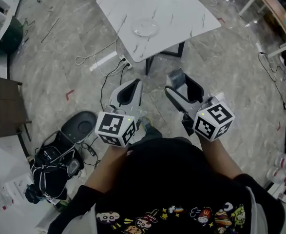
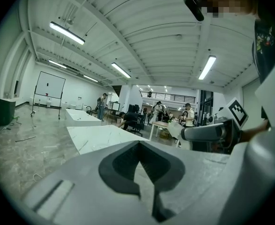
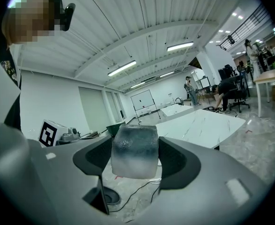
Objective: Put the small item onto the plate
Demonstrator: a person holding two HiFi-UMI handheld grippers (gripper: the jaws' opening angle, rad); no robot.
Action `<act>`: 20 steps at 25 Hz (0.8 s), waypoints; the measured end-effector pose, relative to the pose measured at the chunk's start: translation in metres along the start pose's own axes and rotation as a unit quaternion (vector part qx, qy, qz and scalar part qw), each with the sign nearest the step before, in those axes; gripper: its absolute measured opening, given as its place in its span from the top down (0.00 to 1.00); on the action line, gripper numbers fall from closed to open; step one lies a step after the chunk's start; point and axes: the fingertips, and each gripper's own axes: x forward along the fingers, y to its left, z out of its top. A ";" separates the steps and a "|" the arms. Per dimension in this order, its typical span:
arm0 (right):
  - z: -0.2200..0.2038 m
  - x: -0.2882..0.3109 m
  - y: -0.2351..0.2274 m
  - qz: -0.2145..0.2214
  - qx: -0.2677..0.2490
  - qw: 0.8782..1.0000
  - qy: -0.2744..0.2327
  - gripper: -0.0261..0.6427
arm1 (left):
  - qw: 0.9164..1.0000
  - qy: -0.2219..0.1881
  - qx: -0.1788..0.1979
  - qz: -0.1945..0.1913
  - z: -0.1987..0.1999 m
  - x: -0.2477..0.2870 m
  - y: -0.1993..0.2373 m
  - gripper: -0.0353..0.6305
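Observation:
The small item (image 1: pixel 176 76) is a cloudy, translucent cube. My right gripper (image 1: pixel 180 84) is shut on it, and in the right gripper view the cube (image 3: pixel 134 150) fills the gap between the jaws of that gripper (image 3: pixel 134 146). A clear plate (image 1: pixel 146 29) lies on the white marble table (image 1: pixel 181 9), well ahead of both grippers. My left gripper (image 1: pixel 131 87) is held beside the right one, over the floor. In the left gripper view its jaws (image 2: pixel 138 153) are shut with nothing between them. The same table (image 3: pixel 203 125) shows beyond the cube.
A power strip and cables (image 1: pixel 104 61) lie on the floor by the table's leg. A black bag (image 1: pixel 55 165) and a round black base (image 1: pixel 82 126) are at lower left. A wooden desk (image 1: pixel 274 9) stands at upper right. People (image 2: pixel 158 110) are far off.

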 end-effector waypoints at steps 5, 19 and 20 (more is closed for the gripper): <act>0.009 0.018 0.006 -0.010 -0.003 1.000 -0.006 0.46 | 1.000 -0.004 0.006 -0.012 0.011 0.004 0.021 0.94; 0.010 0.044 -0.002 -0.008 0.007 1.000 -0.006 0.46 | 1.000 0.000 0.002 -0.011 0.010 0.019 0.043 0.94; 0.010 0.046 -0.004 -0.006 0.007 1.000 -0.005 0.46 | 1.000 0.001 0.001 -0.008 0.010 0.020 0.045 0.94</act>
